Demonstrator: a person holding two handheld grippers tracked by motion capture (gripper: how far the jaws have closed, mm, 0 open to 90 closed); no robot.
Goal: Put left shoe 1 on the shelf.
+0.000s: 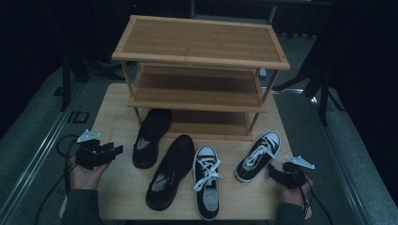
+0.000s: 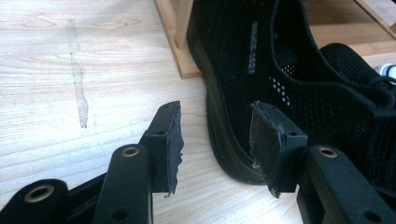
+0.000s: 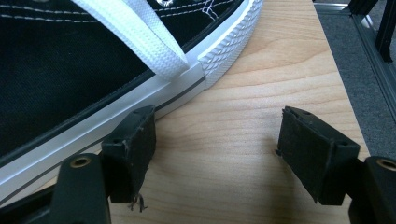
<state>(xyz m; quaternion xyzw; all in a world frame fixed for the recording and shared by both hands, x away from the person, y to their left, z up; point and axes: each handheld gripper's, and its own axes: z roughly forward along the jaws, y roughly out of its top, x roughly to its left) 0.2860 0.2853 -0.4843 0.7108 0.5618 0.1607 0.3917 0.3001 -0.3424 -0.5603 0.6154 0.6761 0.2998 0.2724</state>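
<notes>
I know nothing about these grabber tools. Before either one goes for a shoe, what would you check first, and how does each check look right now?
1. Left gripper open: ok, its jaws stand apart.
2. Right gripper open: ok, its jaws stand wide apart.
3. Left gripper lined up with the black mesh shoe: not ok, the shoe's heel is beside the right-hand jaw, not between the two.
4. Right gripper lined up with the right sneaker: not ok, its sole lies beside one jaw, with bare table between them.
5. Room on the shoe rack: ok, its shelves look bare.
6. Loose white lace near the right gripper: cannot tell if it would snag.
</notes>
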